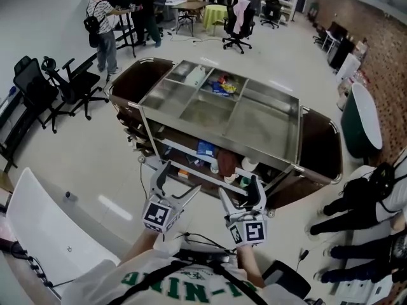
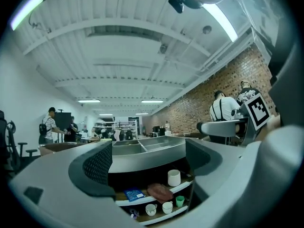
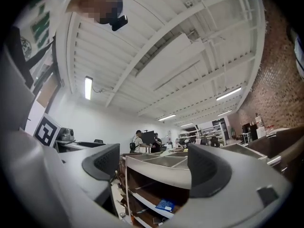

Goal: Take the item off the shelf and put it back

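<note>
The left tool (image 1: 181, 178) and right tool (image 1: 240, 188) are held apart, empty. The white cylindrical cup (image 2: 174, 177), 1 likely pick on the steel shelf (image 2: 182, 187), should be approached level and straddled squarely.

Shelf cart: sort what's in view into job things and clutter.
Job: left tongs and right tongs, both open and empty; shelf; blue packet, white cup, brown pouch. Which of these is the item isn't clear.
Lying about: office chair; white container and coloured packets in the top tray.
</note>
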Tool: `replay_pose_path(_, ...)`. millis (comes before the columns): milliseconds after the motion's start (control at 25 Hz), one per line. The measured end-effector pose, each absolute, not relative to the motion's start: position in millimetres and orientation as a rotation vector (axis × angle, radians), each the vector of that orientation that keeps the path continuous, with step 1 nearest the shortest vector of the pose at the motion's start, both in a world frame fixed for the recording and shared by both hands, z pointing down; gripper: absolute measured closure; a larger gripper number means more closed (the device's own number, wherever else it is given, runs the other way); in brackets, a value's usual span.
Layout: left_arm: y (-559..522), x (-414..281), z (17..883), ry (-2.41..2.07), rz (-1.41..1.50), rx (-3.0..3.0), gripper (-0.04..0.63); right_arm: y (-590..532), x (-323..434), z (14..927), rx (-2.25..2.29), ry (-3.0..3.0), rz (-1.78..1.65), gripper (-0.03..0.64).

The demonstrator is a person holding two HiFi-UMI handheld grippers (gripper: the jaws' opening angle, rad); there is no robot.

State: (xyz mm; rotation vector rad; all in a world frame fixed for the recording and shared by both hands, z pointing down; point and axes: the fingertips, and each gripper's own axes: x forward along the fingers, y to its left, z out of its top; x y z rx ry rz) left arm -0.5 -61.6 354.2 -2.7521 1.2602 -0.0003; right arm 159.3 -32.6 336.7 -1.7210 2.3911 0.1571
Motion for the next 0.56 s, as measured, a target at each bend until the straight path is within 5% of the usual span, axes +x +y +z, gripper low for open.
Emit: replay_pose_path(560,-29,-1,368,1.326,-0.016,-2.737,0.132,-2,178,357,-1.829,2.432,0.132,0.163)
